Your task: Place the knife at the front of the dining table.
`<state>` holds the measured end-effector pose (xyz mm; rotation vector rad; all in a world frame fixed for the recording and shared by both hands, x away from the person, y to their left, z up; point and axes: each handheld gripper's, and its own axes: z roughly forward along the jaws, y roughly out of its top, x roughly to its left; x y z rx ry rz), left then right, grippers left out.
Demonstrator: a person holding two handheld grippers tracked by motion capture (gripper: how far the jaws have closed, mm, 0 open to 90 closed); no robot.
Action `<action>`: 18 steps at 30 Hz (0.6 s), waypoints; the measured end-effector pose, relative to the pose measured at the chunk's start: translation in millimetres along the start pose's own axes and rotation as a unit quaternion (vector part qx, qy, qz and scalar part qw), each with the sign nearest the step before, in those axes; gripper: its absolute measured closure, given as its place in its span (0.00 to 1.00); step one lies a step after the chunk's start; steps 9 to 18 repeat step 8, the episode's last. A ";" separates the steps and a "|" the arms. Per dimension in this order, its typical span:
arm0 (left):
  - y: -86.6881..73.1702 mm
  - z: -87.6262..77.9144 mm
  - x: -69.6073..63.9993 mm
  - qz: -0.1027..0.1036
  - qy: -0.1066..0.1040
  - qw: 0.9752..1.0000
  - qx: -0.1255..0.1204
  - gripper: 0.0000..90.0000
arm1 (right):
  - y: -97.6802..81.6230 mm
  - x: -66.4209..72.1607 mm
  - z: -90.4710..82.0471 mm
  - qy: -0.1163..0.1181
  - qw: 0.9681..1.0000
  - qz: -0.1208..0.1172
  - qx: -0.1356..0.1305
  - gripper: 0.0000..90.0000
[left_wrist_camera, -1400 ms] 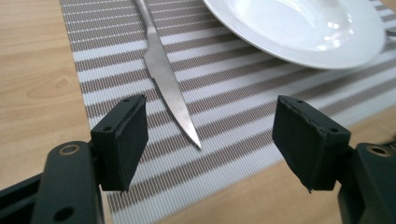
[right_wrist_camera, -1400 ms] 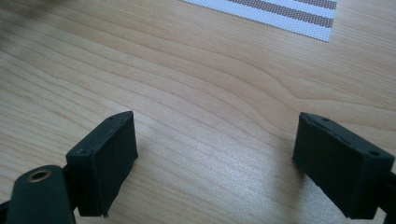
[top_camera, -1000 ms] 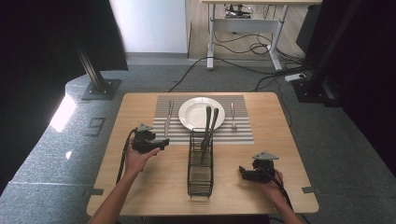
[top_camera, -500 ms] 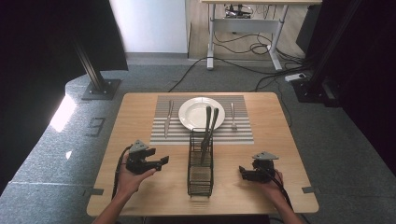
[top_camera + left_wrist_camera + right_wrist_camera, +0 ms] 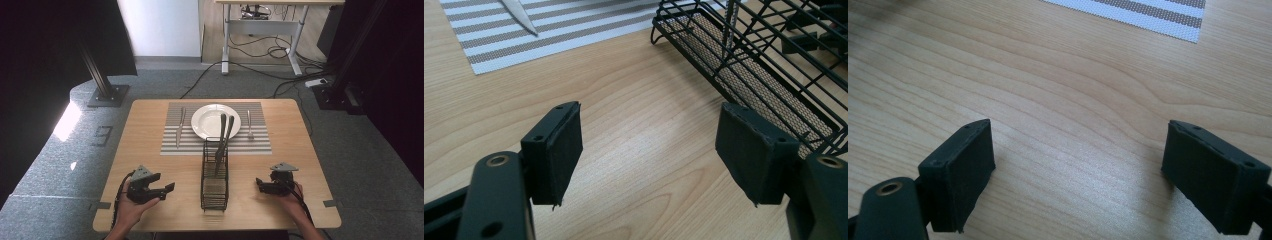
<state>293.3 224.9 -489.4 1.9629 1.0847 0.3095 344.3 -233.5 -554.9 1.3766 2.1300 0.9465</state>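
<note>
Jaws of both the left gripper [image 5: 167,188] and the right gripper [image 5: 259,184] are standing apart and empty in the high view, flanking one wire cutlery basket [image 5: 215,185] whose long axis is running near to far, with two dark-handled utensils [image 5: 223,132] leaning in it; one plate [image 5: 216,121], one knife [image 5: 180,127] and one fork [image 5: 249,124] are lying farther off. Left gripper view: the basket [image 5: 769,85] is sitting just right of its open jaws, the nearer hand. Right gripper view: parted jaws are hovering over bare table [image 5: 1073,75].
</note>
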 end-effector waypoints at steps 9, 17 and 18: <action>-0.1 3.0 -2.1 0.011 0.002 1.000 0.006 0.30 | 0.0 0.1 0.0 0.000 1.000 0.000 0.000 0.15; -0.1 3.0 -2.1 0.011 0.002 1.000 0.006 0.30 | 0.0 0.1 0.0 0.000 1.000 0.000 0.000 0.15; -0.1 3.0 -2.1 0.011 0.002 1.000 0.006 0.30 | 0.0 0.1 0.0 0.000 1.000 0.000 0.000 0.15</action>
